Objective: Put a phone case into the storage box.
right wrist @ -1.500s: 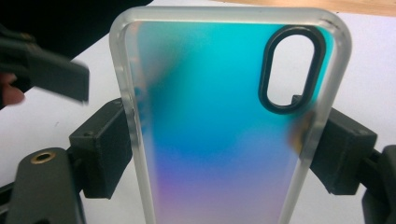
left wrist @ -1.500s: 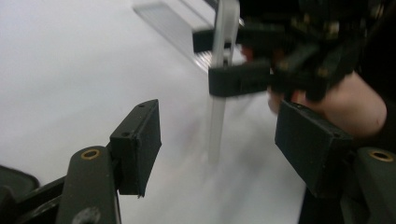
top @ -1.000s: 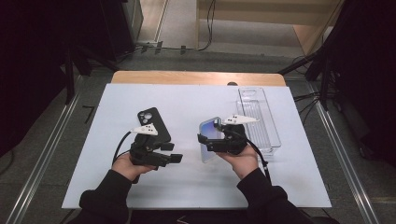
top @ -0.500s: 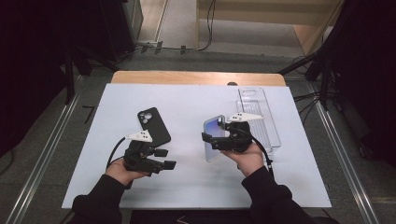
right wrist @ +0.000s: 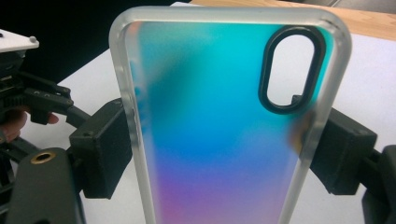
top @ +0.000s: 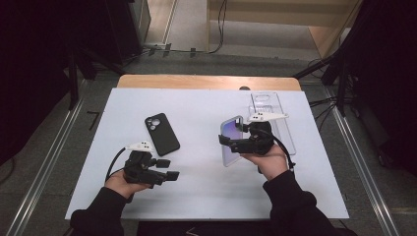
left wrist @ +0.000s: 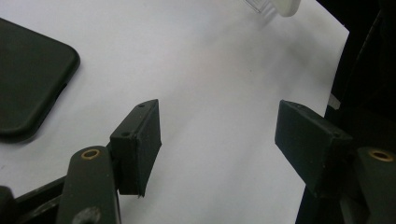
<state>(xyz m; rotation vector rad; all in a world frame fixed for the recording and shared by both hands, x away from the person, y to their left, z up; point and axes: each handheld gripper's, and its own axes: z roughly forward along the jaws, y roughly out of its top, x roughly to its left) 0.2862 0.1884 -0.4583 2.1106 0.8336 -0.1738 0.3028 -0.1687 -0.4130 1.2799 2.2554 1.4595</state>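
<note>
**Phone case held up on edge**

My right tongs grip the iridescent phone case by its long sides, raised upright above the table. My left tongs hover low, jaws apart and empty, near the black phone.

High view: your white table sheet is evenly lit from above, with only short soft shadows; the room around it falls to near black at left and right edges. Overall slightly soft and grainy. Left gripper view: near jaws sharp, upper right corner blown out. Right gripper view: your iridescent case is hazy, glowing, close-up soft.
</note>
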